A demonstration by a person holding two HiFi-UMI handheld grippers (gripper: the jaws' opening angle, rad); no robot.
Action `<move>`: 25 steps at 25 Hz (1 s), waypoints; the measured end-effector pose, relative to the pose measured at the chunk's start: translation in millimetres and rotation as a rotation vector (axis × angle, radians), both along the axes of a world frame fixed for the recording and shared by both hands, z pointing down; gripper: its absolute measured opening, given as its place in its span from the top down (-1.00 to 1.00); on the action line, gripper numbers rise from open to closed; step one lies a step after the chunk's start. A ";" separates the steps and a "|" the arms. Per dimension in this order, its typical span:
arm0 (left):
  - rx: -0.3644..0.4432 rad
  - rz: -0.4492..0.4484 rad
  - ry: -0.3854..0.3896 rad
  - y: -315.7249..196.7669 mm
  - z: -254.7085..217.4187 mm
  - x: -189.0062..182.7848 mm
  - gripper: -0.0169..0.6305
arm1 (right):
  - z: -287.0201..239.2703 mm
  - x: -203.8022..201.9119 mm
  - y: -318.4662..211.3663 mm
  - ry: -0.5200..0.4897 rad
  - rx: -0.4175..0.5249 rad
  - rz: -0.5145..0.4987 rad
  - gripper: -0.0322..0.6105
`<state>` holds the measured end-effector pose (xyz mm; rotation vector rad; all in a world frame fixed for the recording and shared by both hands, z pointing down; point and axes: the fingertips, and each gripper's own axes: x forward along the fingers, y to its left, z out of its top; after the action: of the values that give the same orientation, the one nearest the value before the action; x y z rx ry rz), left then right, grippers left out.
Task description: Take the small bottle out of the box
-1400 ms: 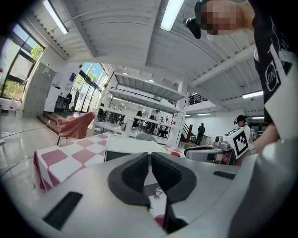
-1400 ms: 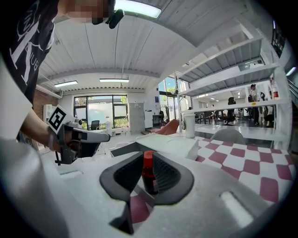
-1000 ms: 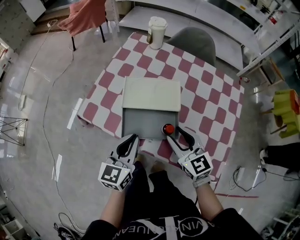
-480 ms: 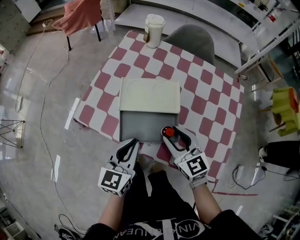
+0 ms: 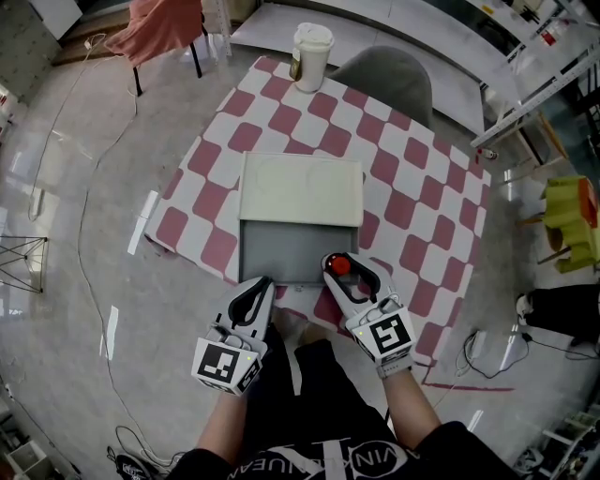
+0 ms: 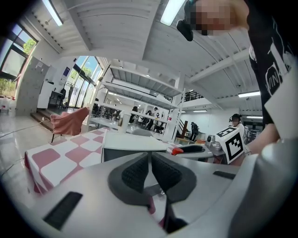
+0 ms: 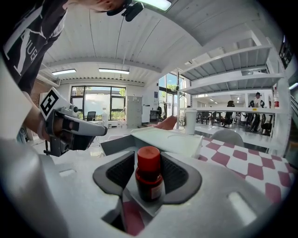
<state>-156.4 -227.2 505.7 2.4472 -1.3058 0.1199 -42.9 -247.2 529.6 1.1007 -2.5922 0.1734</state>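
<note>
The small bottle (image 5: 339,266), dark with a red cap, stands upright between the jaws of my right gripper (image 5: 340,270), which is shut on it at the front right corner of the open grey box (image 5: 281,249). In the right gripper view the bottle (image 7: 149,182) fills the gap between the black pads (image 7: 119,171). My left gripper (image 5: 254,294) is shut with nothing in it, just off the box's front left edge. Its pads (image 6: 136,173) meet in the left gripper view. The box's white lid (image 5: 302,189) lies open behind it.
The box sits on a table with a red-and-white checked cloth (image 5: 417,192). A lidded paper cup (image 5: 310,58) stands at the far edge. A grey chair (image 5: 389,80) is behind the table, a pink-draped chair (image 5: 155,23) far left, a yellow stool (image 5: 570,225) right.
The right gripper's jaws, spread around the bottle a second ago, have closed on it. The left gripper has barely moved.
</note>
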 end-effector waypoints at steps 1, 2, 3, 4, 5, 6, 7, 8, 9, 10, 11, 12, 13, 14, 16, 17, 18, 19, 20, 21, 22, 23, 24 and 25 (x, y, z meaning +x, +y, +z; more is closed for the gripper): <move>-0.002 -0.003 0.001 0.6 0.9 -0.5 0.87 | 1.1 0.6 -0.3 -0.002 -0.006 0.004 0.38; -0.003 -0.005 0.001 1.1 1.8 -1.1 0.87 | 2.4 1.2 -0.6 -0.005 -0.012 0.009 0.38; -0.005 -0.007 0.001 1.2 2.5 -1.6 0.87 | 3.5 1.6 -0.9 -0.007 -0.016 0.012 0.38; -0.005 -0.008 0.000 1.1 2.7 -2.0 0.87 | 4.1 1.6 -1.2 -0.006 -0.017 0.013 0.38; -0.005 -0.010 0.000 0.8 2.5 -2.3 0.87 | 4.1 1.7 -1.6 -0.004 -0.016 0.015 0.38; -0.004 -0.011 0.000 0.2 2.0 -2.3 0.87 | 4.0 2.0 -2.2 -0.001 -0.015 0.017 0.40; -0.004 -0.012 0.001 -0.4 1.6 -2.2 0.87 | 3.6 2.3 -2.9 0.004 -0.015 0.017 0.42; -0.004 -0.013 0.001 -0.8 1.5 -2.2 0.87 | 3.2 2.3 -3.2 0.011 -0.014 0.015 0.43; -0.005 -0.015 0.001 -1.0 1.5 -2.3 0.87 | 2.9 1.7 -3.2 0.020 -0.012 0.009 0.44; -0.006 -0.016 0.000 -0.9 1.6 -2.5 0.87 | 2.7 1.2 -3.0 0.027 -0.011 0.003 0.44; -0.006 -0.016 0.000 -0.7 1.8 -2.8 0.87 | 2.7 0.9 -2.6 0.031 -0.010 0.001 0.44; -0.006 -0.017 0.001 -0.3 2.3 -3.2 0.87 | 3.0 1.4 -2.4 0.032 -0.010 0.004 0.44; -0.004 -0.018 0.003 0.2 3.3 -3.6 0.87 | 3.6 2.3 -2.2 0.031 -0.010 0.010 0.45; -0.002 -0.020 0.005 0.6 4.5 -4.1 0.87 | 4.1 3.2 -2.2 0.031 -0.007 0.015 0.45; -0.003 -0.023 0.005 0.4 4.2 -5.1 0.87 | 3.9 4.1 -2.0 0.033 0.000 0.012 0.45; -0.006 -0.024 0.004 -0.2 2.8 -5.3 0.87 | 3.3 4.5 -1.7 0.036 0.001 0.009 0.45; -0.008 -0.024 0.004 -0.5 2.0 -5.5 0.87 | 1.9 4.6 -1.7 0.036 0.002 0.006 0.45; -0.008 -0.024 0.005 -0.8 1.6 -5.6 0.87 | -0.4 4.6 -2.4 0.032 0.006 0.007 0.45; -0.008 -0.025 0.007 -1.1 1.3 -5.6 0.87 | -2.3 5.2 -3.6 0.028 0.009 0.011 0.45; -0.007 -0.025 0.009 -1.3 1.6 -5.4 0.87 | -4.0 6.2 -4.9 0.022 0.010 0.017 0.45; -0.006 -0.024 0.011 -1.2 2.4 -5.1 0.87 | -5.6 7.2 -6.0 0.017 0.010 0.023 0.45; -0.004 -0.023 0.012 -1.1 2.4 -4.8 0.87 | -7.6 7.7 -6.7 0.011 0.010 0.026 0.45; -0.004 -0.021 0.012 -1.3 1.4 -4.3 0.87 | -9.8 7.6 -7.0 0.007 0.012 0.026 0.45; -0.005 -0.020 0.012 -1.7 -0.1 -4.0 0.87 | -12.0 7.2 -7.1 0.004 0.014 0.022 0.45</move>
<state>-160.4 -228.9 505.7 2.4268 -1.3228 0.1035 -35.7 -254.3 517.6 1.1339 -2.5828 0.1584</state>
